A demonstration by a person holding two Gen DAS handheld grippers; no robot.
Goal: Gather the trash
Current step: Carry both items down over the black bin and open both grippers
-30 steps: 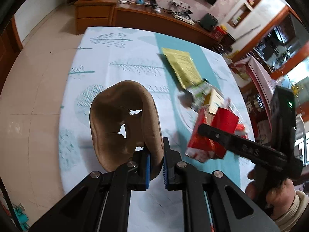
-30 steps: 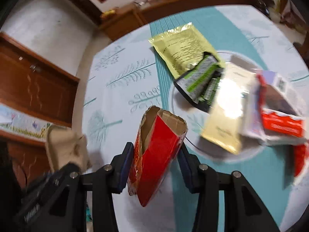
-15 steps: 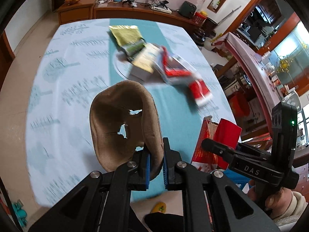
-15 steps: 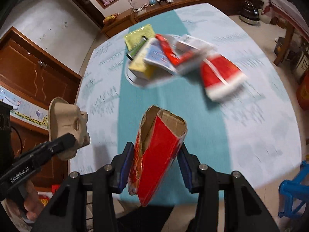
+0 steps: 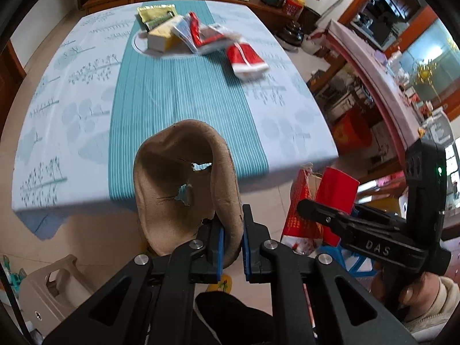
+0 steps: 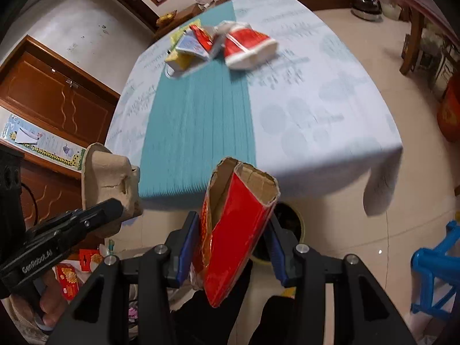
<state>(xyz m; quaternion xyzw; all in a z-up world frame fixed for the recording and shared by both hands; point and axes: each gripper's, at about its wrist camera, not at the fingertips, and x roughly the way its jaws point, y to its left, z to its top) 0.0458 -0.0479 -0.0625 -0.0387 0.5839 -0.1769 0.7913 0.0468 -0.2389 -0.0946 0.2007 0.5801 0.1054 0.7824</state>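
Observation:
My left gripper (image 5: 232,247) is shut on a torn brown pulp tray piece (image 5: 184,184), held off the near table edge above the floor. It also shows in the right wrist view (image 6: 107,178). My right gripper (image 6: 233,250) is shut on a flattened red carton (image 6: 238,230), also past the table edge; the carton shows in the left wrist view (image 5: 319,201). A dark bin opening (image 6: 287,224) lies on the floor just behind the carton. More trash sits far away on the table: a wrapper and box pile (image 5: 184,34) on a plate, and a red packet (image 5: 247,57).
The table (image 5: 178,95) has a teal runner on a pale patterned cloth. A beige plastic stool (image 5: 49,287) stands at lower left, a blue stool (image 6: 434,267) at right. Wooden cabinets (image 6: 54,106) line the wall at left.
Both grippers have pulled back from over the table to beyond its near edge, still holding the tray piece and the carton. The trash pile now looks far away.

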